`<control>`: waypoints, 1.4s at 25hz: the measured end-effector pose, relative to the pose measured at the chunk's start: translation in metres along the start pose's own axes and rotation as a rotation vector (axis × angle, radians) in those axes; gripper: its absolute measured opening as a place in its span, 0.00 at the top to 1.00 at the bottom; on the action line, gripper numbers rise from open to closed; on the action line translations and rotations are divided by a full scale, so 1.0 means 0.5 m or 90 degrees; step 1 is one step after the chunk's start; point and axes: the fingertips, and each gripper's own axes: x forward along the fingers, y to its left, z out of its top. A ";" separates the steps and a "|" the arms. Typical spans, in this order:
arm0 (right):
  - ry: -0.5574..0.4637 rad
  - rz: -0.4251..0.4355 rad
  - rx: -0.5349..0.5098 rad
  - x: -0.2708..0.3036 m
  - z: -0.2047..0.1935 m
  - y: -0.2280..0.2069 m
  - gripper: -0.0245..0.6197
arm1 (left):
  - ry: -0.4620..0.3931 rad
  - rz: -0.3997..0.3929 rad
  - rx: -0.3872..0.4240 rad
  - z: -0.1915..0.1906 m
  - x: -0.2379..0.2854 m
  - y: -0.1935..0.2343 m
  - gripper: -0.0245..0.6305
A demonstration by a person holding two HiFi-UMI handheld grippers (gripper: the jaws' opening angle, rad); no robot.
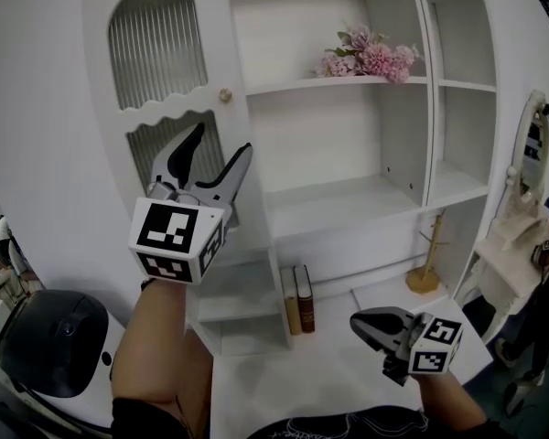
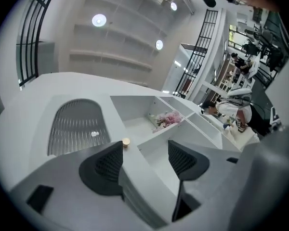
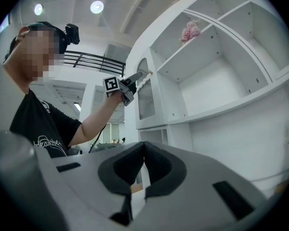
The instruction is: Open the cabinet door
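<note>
Under the cabinet door (image 1: 156, 53) knob (image 1: 225, 94), I held my left gripper (image 1: 223, 138) spread to grasp it, right gripper (image 1: 355, 318) pinched together, idle.

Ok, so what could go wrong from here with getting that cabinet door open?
The knob is small and sits close to one pad of the open left hand-held gripper, not centred, so closing may slip off it. The ribbed glass of the cabinet door lies right beside the knob; an overshooting jaw tip could strike it.
</note>
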 end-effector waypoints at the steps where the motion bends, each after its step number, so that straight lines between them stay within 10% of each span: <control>1: -0.002 -0.005 -0.001 -0.002 0.003 -0.003 0.95 | 0.000 0.006 0.013 0.003 0.014 0.007 0.53; 21: -0.001 -0.074 0.033 -0.022 -0.018 -0.059 0.95 | 0.009 0.064 0.056 -0.022 0.159 0.092 0.55; 35: -0.006 -0.093 0.041 -0.036 -0.024 -0.068 0.95 | 0.011 0.108 0.136 -0.029 0.164 0.102 0.83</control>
